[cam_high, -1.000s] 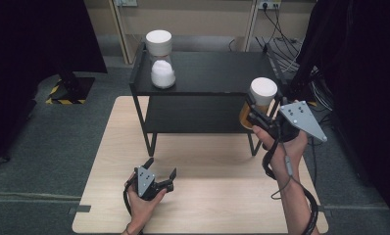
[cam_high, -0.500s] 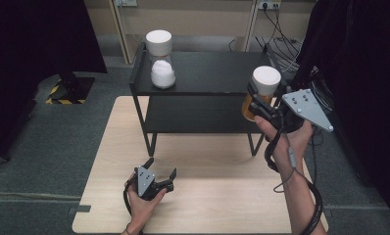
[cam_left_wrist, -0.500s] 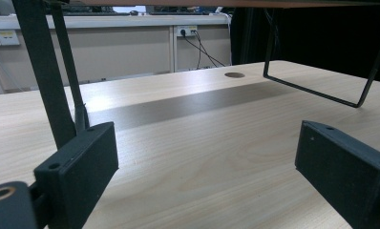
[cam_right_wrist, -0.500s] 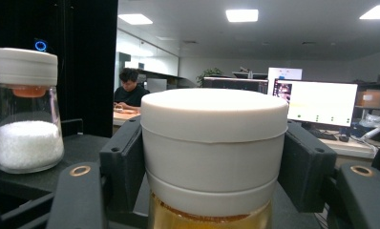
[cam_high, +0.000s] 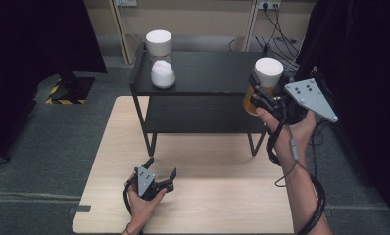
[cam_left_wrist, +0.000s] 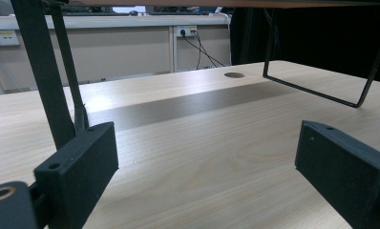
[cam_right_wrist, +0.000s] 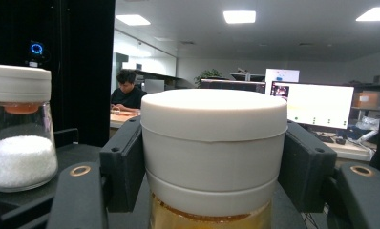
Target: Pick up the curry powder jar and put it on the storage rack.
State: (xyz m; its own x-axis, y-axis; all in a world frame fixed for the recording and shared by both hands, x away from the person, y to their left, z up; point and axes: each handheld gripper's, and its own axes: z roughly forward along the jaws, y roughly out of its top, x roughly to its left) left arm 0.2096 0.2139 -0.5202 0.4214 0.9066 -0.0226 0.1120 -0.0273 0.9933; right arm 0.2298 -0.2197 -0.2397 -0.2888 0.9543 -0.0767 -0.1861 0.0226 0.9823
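My right gripper (cam_high: 261, 94) is shut on a jar with a white lid and amber contents (cam_high: 266, 73), held in the air at the right end of the black shelf's top board (cam_high: 207, 73). In the right gripper view the lid (cam_right_wrist: 214, 124) sits tight between both jaws of my right gripper (cam_right_wrist: 214, 162). A second jar (cam_high: 161, 61), white-lidded and holding white granules (cam_right_wrist: 18, 157), stands upright at the top board's left end. My left gripper (cam_high: 161, 167) rests low on the wooden table (cam_high: 217, 196), open and holding nothing; its jaws stand wide apart (cam_left_wrist: 207, 162).
The two-tier shelf has a bare lower board (cam_high: 198, 115) and thin legs (cam_left_wrist: 40, 71) on the table. Dark curtains hang on both sides. Cables and wall sockets (cam_high: 266, 6) lie behind. A person (cam_right_wrist: 126, 95) and monitors (cam_right_wrist: 317, 105) are far off.
My right gripper has lifted the amber jar from beside the lower board up to the level of the top board. The left gripper has stayed still.
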